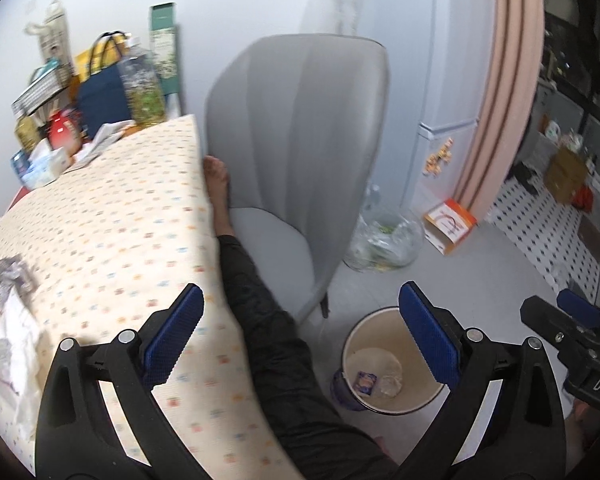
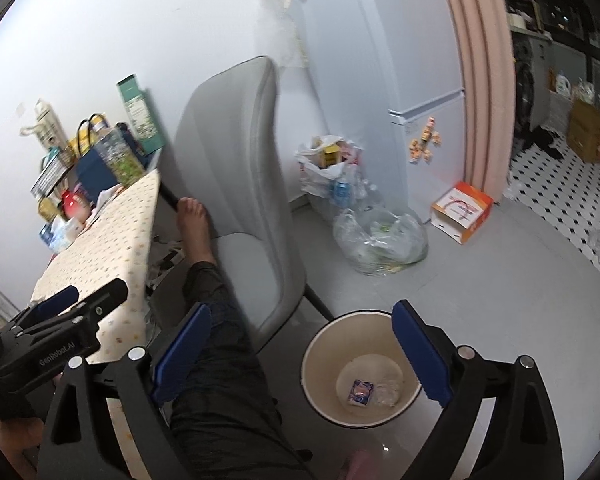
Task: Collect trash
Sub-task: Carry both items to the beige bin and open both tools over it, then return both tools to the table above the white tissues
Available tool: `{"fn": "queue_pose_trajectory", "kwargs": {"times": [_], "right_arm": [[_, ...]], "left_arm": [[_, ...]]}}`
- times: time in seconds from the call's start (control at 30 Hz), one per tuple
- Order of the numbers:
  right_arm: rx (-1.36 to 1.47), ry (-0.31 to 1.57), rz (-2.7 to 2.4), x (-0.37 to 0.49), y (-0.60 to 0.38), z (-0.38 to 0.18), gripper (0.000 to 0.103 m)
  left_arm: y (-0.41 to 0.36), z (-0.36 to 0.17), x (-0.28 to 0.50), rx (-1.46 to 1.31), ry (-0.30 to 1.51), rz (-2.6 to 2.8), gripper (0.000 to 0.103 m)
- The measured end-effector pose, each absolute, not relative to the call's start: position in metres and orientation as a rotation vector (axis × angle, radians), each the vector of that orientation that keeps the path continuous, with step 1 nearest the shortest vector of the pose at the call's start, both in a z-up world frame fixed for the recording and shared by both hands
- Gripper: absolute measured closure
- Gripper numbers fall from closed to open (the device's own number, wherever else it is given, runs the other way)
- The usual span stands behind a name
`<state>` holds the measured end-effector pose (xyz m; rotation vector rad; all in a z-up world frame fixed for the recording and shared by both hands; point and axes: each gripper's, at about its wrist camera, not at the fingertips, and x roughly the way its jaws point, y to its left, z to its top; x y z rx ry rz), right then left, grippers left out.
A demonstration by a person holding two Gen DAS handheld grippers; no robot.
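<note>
A round cream trash bin (image 1: 384, 398) (image 2: 328, 404) stands on the floor beside the table. Inside lie a small blue wrapper (image 1: 365, 382) (image 2: 361, 392) and a clear crumpled piece (image 1: 390, 385) (image 2: 388, 394). My left gripper (image 1: 302, 344) is open and empty, over the table edge and my leg. My right gripper (image 2: 302, 354) is open and empty, above the bin's left rim. White crumpled tissue (image 1: 18, 344) and a grey scrap (image 1: 10, 276) lie on the dotted tablecloth (image 1: 112, 216) at the left.
A grey chair (image 1: 300, 152) (image 2: 244, 184) stands beyond the table, my leg (image 1: 260, 320) resting on it. Clear plastic bags (image 2: 380, 240) and an orange box (image 2: 462, 210) lie on the floor by the fridge (image 2: 424, 112). Bags and bottles crowd the table's far end (image 1: 100, 92).
</note>
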<state>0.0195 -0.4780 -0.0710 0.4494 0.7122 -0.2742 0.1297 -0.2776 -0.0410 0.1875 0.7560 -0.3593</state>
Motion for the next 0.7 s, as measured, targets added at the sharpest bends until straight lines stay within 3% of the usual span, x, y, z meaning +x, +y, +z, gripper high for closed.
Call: {"fn": "queue_pose_trajectory", "kwargs": {"times": [0.7], "right_arm": [[0.268, 0.666, -0.111, 0.038, -0.336, -0.013, 0.008]], "left_arm": [[-0.122, -0.014, 0.108, -0.007, 0.672, -0.199, 0.006]]}}
